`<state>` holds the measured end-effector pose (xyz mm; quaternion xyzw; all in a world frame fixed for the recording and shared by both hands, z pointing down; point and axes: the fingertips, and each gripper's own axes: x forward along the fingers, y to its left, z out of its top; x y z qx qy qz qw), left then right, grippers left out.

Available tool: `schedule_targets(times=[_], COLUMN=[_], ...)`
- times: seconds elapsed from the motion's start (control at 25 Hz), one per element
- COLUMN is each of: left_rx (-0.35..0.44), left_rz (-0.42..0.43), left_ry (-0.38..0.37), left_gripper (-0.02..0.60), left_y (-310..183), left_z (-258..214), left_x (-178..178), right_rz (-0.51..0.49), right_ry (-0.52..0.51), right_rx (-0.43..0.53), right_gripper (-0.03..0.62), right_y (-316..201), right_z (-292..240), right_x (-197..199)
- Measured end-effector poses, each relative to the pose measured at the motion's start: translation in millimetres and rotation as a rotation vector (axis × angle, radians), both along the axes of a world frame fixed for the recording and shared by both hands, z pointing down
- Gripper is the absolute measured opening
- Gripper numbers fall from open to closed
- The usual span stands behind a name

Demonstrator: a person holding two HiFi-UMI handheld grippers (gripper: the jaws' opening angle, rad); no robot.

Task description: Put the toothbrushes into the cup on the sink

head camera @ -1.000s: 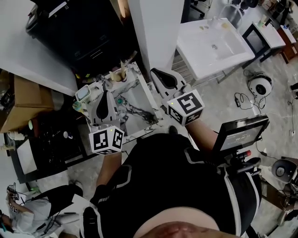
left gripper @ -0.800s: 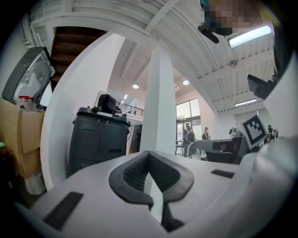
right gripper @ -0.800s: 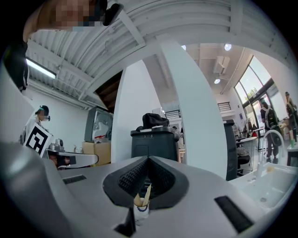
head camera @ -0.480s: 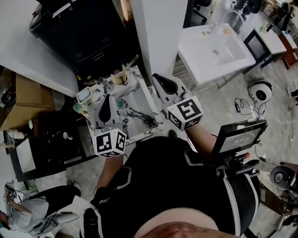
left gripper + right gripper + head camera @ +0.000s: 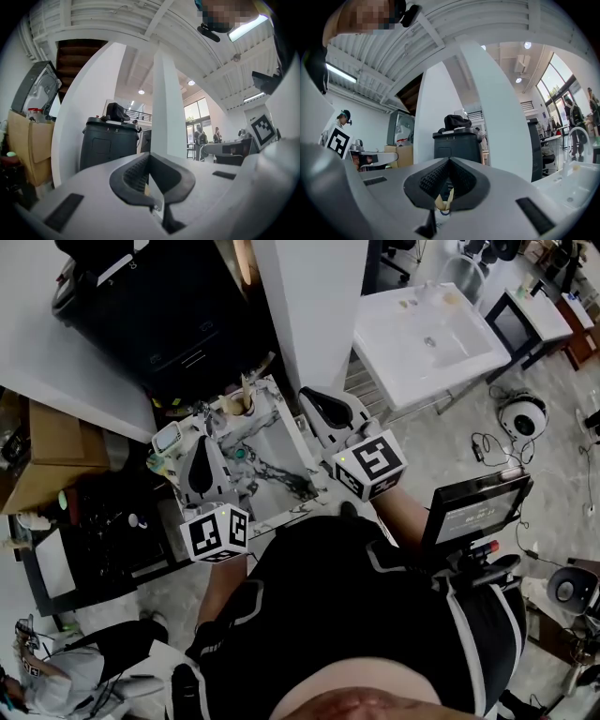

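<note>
Left gripper (image 5: 199,444) and right gripper (image 5: 311,395) both closed, empty, at the sink (image 5: 298,486). Cup (image 5: 246,405) on its far edge; bin (image 5: 159,306) behind.

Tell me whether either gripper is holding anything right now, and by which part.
Nothing is held: the left gripper and the right gripper both have jaws shut together, nothing between them.

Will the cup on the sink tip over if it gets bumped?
Probably quite easily: the cup looks small, and tall handles stick up well above its rim, so it seems top-heavy. It stands at the far edge of the sink, so a push might knock it off.
</note>
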<state>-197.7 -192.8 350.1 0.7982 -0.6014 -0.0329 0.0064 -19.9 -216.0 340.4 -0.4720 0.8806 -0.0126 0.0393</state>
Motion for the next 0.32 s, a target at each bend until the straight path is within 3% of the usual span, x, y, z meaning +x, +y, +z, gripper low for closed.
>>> schedule_targets(times=[0.32], left_rx=[-0.027], left_rz=[0.013], left_ry=[0.006], left_gripper=[0.005], left_y=[-7.3], left_z=[9.0], left_x=[1.3], right_rz=[0.049], right_ry=[0.024], right_rx=[-0.023], right_gripper=[0.023], right_y=[-11.1], right_z=[4.5], right_x=[7.2])
